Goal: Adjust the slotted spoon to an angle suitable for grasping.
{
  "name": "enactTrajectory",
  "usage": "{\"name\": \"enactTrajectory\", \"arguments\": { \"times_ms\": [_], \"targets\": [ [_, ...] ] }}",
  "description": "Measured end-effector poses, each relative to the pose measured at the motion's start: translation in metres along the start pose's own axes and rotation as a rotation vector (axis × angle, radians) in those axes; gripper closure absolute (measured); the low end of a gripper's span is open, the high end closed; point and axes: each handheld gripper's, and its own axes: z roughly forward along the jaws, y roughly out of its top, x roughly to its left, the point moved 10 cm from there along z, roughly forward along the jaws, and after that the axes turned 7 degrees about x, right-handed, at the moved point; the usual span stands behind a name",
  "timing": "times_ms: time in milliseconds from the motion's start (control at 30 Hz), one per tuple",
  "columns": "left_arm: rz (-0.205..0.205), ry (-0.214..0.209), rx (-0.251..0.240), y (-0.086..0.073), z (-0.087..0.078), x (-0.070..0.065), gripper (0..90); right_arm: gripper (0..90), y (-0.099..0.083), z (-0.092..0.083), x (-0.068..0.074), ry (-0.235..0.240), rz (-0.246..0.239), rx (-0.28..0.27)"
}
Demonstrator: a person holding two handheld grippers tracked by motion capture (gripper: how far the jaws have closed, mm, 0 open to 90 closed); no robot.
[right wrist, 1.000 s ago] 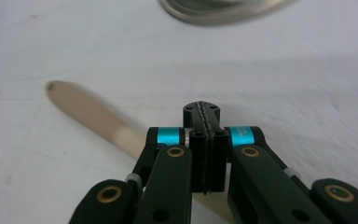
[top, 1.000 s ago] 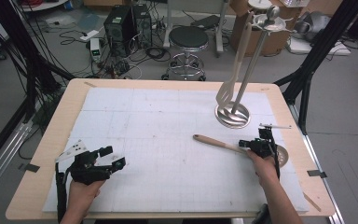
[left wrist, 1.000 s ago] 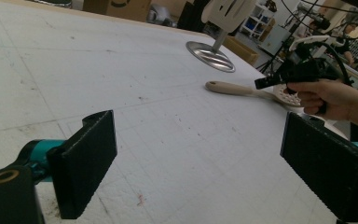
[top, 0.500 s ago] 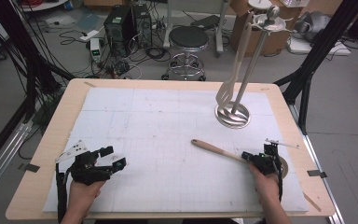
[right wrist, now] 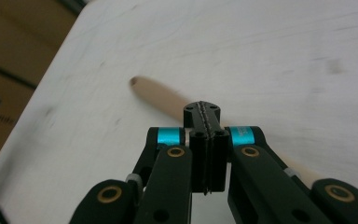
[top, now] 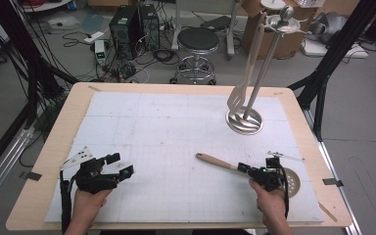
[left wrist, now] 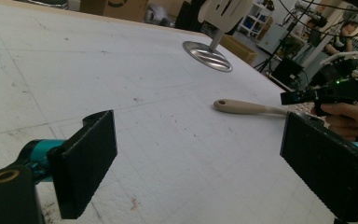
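Wooden table with white gridded mat, wooden-handled skimmer, round metal stand base.

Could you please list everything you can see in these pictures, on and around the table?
table: one, pale wood, centre
mat: one, white, covering the tabletop
stand: one, silver, round base at the mat's far right
spatula: one, cream, slotted, hanging on the stand
skimmer: one, wooden handle and round perforated metal head, lying near right
stool: one, black, on the floor beyond the table
computer towers: two, black, floor at the far left
left tongs: black, open, near left, nothing between them
right tongs: black, shut, over the skimmer's handle
hands: left, right, at the near edge
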Motion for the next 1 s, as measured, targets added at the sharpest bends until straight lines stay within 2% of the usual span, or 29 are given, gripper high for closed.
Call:
{"name": "enactTrajectory", "arguments": {
  "times_ms": [100,233,333,433,500,733,933,1000],
  "targets": [
    [-0.003,0.000,-0.008,0.001,-0.001,0.000,11.4,90.0,-0.005,0.015,0.017,0.044,-0.036,0.049],
    [-0.006,0.002,-0.009,0.000,-0.003,0.001,11.4,90.0,-0.016,0.036,0.035,0.076,-0.126,0.134],
    [-0.006,0.002,-0.010,0.001,-0.003,0.001,11.4,90.0,-0.023,0.052,0.040,0.048,-0.158,0.195],
    [-0.003,0.004,-0.013,0.001,-0.004,0.002,11.4,90.0,-0.024,0.067,0.038,0.012,-0.176,0.226],
    [-0.007,0.003,-0.011,0.001,-0.004,0.001,11.4,90.0,-0.019,0.072,0.039,0.008,-0.164,0.220],
    [-0.007,0.003,-0.009,0.001,-0.002,0.000,11.4,90.0,0.003,0.087,0.035,-0.053,-0.152,0.203],
    [-0.005,0.004,-0.008,0.000,-0.003,0.002,11.4,90.0,0.026,0.095,0.022,-0.097,-0.100,0.177],
    [-0.007,0.004,-0.007,0.000,-0.003,0.002,11.4,90.0,0.034,0.096,0.017,-0.136,-0.097,0.166]
  ]
}}
